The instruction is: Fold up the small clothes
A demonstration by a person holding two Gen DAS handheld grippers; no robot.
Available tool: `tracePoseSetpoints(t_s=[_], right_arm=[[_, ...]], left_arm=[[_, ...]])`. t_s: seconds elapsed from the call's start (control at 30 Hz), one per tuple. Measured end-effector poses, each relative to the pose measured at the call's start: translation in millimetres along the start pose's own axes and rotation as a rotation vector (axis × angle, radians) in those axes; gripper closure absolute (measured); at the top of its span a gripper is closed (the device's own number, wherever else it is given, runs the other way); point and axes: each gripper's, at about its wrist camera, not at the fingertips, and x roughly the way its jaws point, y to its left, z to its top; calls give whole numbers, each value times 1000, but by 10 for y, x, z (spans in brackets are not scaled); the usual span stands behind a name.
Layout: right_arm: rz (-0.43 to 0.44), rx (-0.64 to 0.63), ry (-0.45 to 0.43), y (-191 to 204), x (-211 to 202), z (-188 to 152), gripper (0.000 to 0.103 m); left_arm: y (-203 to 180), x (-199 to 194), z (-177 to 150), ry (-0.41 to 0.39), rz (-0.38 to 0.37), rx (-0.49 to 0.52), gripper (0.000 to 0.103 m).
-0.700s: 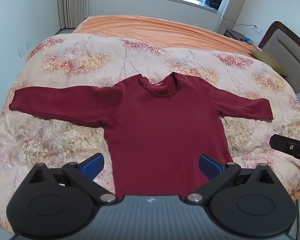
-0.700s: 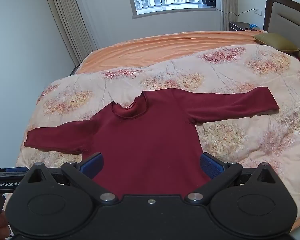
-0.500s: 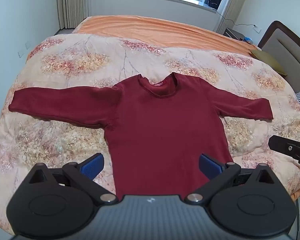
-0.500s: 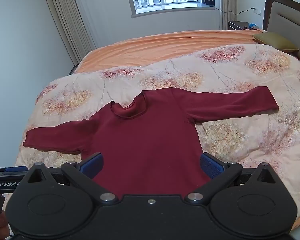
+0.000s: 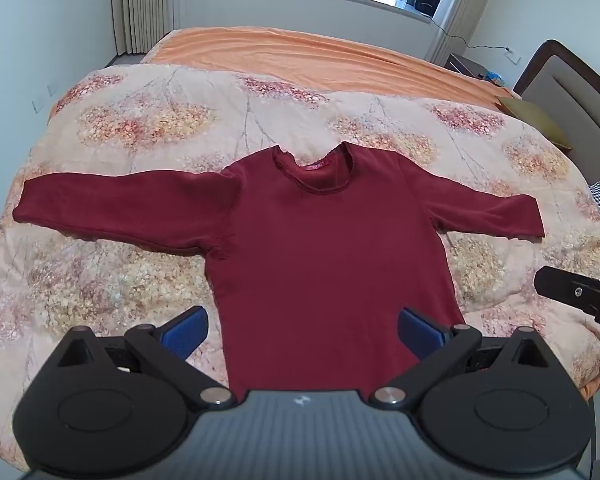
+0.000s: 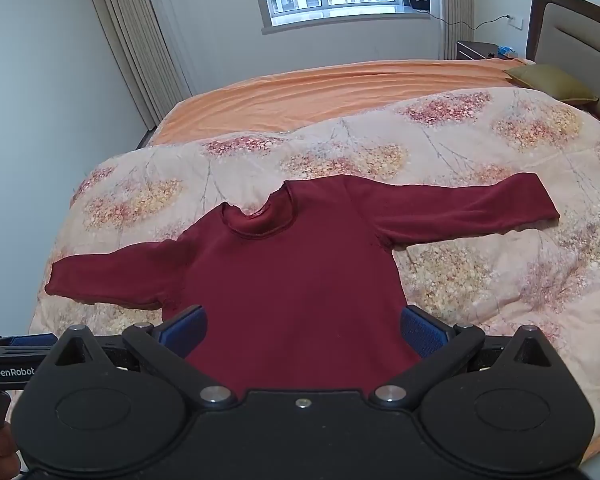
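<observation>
Flat on the quilt (image 5: 148, 128) lies a maroon top (image 5: 324, 256) (sleeves outspread); both grippers (image 5: 302, 330) (image 6: 302, 330) gape wide, empty.

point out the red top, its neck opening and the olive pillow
red top (image 5: 324, 264), left wrist view, middle of the chest
neck opening (image 5: 314, 172), left wrist view, inner label at the collar
olive pillow (image 6: 548, 82), right wrist view, top face by the headboard

Shirt (image 5: 324, 264) hem hidden behind left gripper (image 5: 302, 330) body.
</observation>
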Motion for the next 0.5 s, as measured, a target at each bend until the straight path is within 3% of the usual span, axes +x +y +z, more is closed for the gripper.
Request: tracePoseSetpoints(t_s=[0.5], right_arm=[[-3, 7, -2, -25, -23, 4, 0]], left_arm=[[-36, -7, -30, 4, -8, 3, 0]])
